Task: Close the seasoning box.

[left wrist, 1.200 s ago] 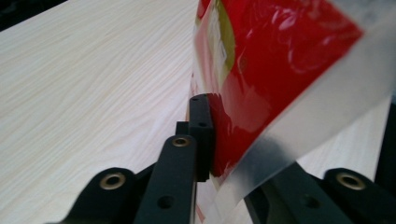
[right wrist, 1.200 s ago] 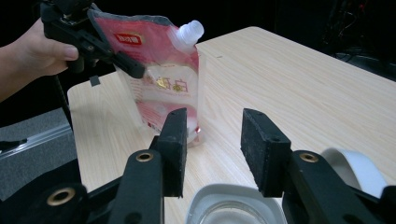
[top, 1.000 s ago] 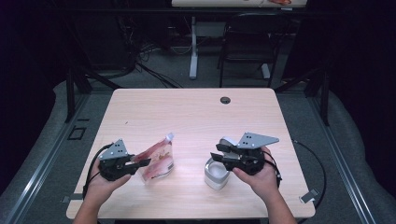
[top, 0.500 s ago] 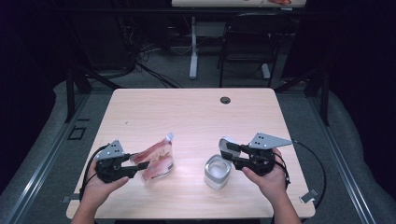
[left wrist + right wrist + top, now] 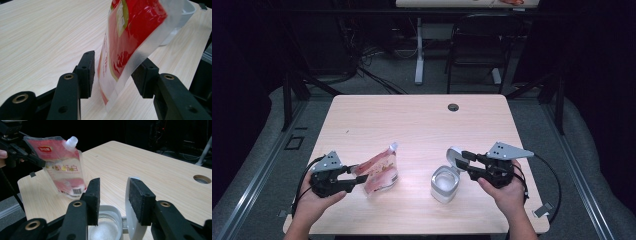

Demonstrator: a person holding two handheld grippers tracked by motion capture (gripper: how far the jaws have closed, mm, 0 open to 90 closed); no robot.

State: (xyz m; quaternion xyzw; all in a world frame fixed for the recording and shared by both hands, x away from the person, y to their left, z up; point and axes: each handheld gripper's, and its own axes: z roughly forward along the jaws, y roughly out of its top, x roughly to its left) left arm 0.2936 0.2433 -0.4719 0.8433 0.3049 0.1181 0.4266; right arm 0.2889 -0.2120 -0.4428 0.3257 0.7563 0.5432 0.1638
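A red and clear spout pouch [image 5: 382,167] stands leaning on the table's front left. My left gripper [image 5: 358,174] has its jaws on either side of the pouch's side edge [image 5: 135,22]. The jaws have just been opening, and neither pad presses on it. A small clear jar [image 5: 443,186] with white powder sits at the front right, its hinged white lid [image 5: 454,156] flipped up. My right gripper [image 5: 112,192] reaches over the jar [image 5: 105,230]. The lid [image 5: 128,220] stands between its jaws against the right pad. These jaws have just been closing, and a gap remains at the left pad.
The wooden table [image 5: 422,125] has a round cable hole [image 5: 453,107] near its far edge. A black chair [image 5: 477,45] and a desk leg [image 5: 419,55] stand on the floor beyond. Cables trail from both grippers off the front corners.
The left jaws have let go of the pouch's edge. The right gripper has moved right, off the jar's top, and the lid now stands up.
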